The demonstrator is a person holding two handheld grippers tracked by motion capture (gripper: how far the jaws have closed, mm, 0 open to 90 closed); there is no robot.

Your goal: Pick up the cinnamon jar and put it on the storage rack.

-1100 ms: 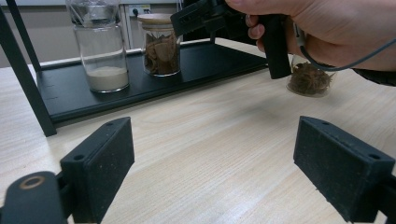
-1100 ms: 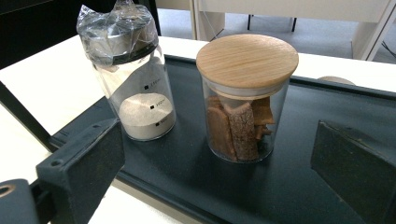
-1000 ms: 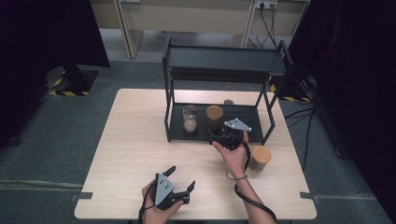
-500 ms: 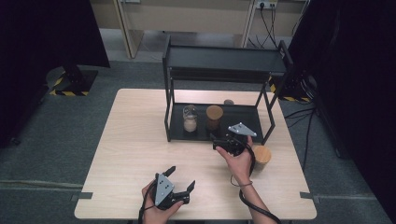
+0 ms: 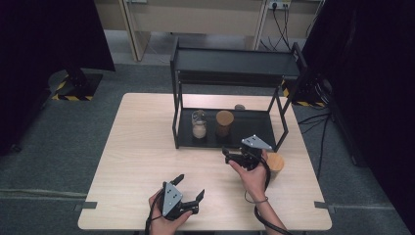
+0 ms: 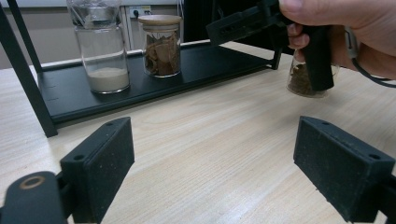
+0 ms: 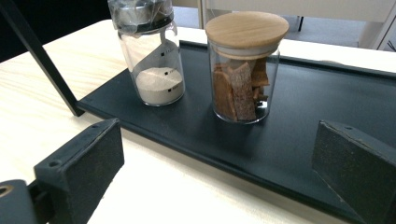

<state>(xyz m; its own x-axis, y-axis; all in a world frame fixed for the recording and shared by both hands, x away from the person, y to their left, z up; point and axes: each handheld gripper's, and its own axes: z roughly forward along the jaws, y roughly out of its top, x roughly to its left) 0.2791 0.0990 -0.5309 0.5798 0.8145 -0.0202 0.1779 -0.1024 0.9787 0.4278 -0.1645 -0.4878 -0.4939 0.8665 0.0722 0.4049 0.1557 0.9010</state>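
Observation:
A black two-level rack (image 5: 235,63) stands at the back of the wooden table (image 5: 142,147). Its lower shelf (image 7: 317,116) carries a glass jar of white powder (image 7: 152,56) with a metal top, and next to it a wooden-lidded jar of brown bark pieces (image 7: 245,70). A third wooden-lidded jar (image 5: 275,164) stands on the table right of the rack's front. My right gripper (image 5: 229,156) hovers open just in front of the shelf, pointing at the two jars, with nothing between its jaws. My left gripper (image 5: 190,186) rests open near the table's front edge, holding nothing.
A small round object (image 5: 239,106) lies at the back of the lower shelf. The rack's front posts (image 5: 175,117) flank the shelf opening. Bare tabletop stretches left of the rack. Cables (image 5: 284,19) and dark curtains (image 5: 372,98) surround the table.
My right gripper has drawn back a little from the shelf toward the person. The left gripper and the jars have stayed put.

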